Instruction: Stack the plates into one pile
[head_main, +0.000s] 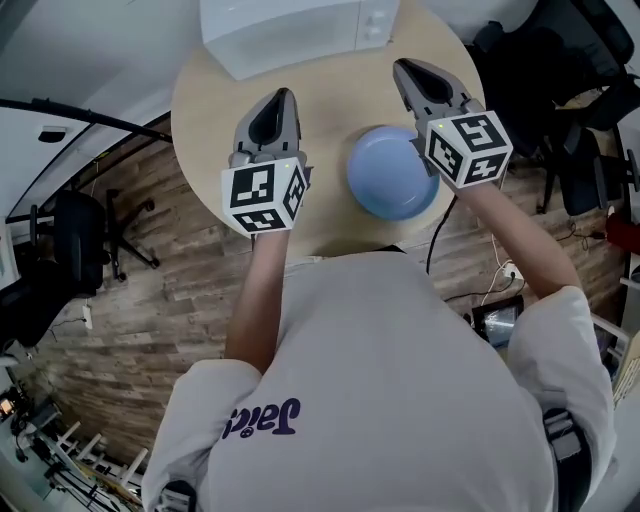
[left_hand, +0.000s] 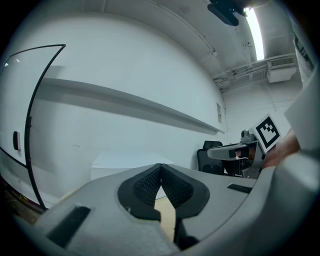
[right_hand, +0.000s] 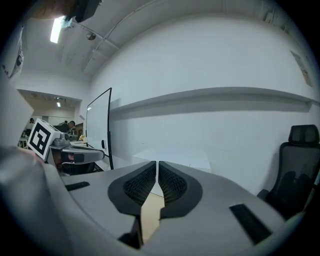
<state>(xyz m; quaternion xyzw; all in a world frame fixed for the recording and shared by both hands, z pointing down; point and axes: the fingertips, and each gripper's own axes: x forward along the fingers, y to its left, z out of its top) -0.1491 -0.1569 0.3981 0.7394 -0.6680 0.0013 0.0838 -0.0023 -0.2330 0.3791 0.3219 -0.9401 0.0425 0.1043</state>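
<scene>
One blue plate (head_main: 390, 175) on round wooden table (head_main: 205, 110)

A round pale wooden table (head_main: 200, 110) bears a blue plate (head_main: 392, 175) and, at its far edge, a white box (head_main: 290, 30).

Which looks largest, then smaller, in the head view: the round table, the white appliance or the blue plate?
Largest: round table.
Second: white appliance, though the top edge cuts it off.
Smallest: blue plate.
</scene>
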